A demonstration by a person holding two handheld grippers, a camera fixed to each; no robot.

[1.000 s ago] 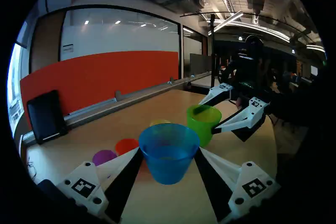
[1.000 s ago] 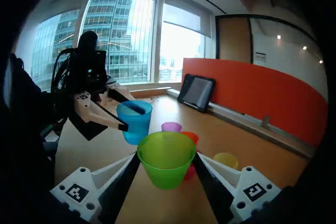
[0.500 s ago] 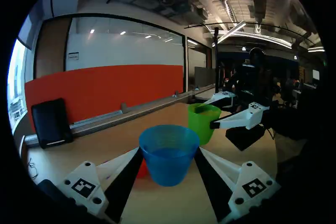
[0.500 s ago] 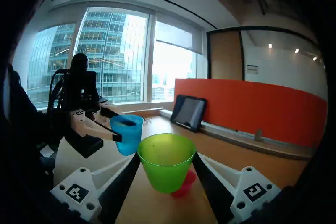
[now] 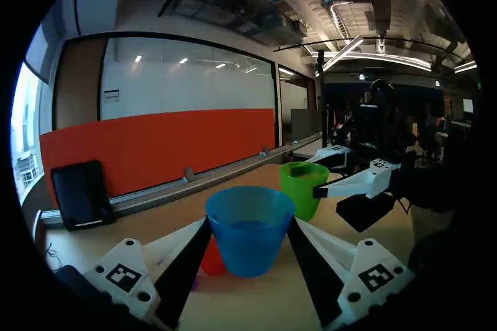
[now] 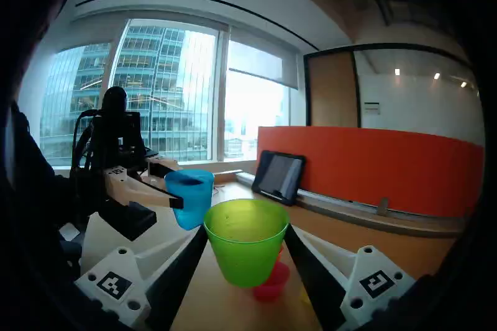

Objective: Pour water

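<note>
In the left gripper view, the left gripper [image 5: 248, 226] pinches the blue cup [image 5: 250, 241], one finger pressed on each side of its wall. The cup is upright, with its long axis vertical and its mouth up, and it is held clear of the table [image 5: 155, 222]. A liquid level seems to show inside it, though the tinted wall makes this uncertain. A red cup [image 5: 213, 261] stands on the table, partly hidden by one finger. Beyond it, the right gripper [image 5: 309, 179] clamps the green cup [image 5: 302, 189], which is also upright with its mouth up, near the blue cup but apart from it. In the right gripper view, both fingers press on the green cup's wall. A tablet [image 5: 82, 195] leans against the orange panel [image 5: 161, 145] at the table's far edge.
</note>
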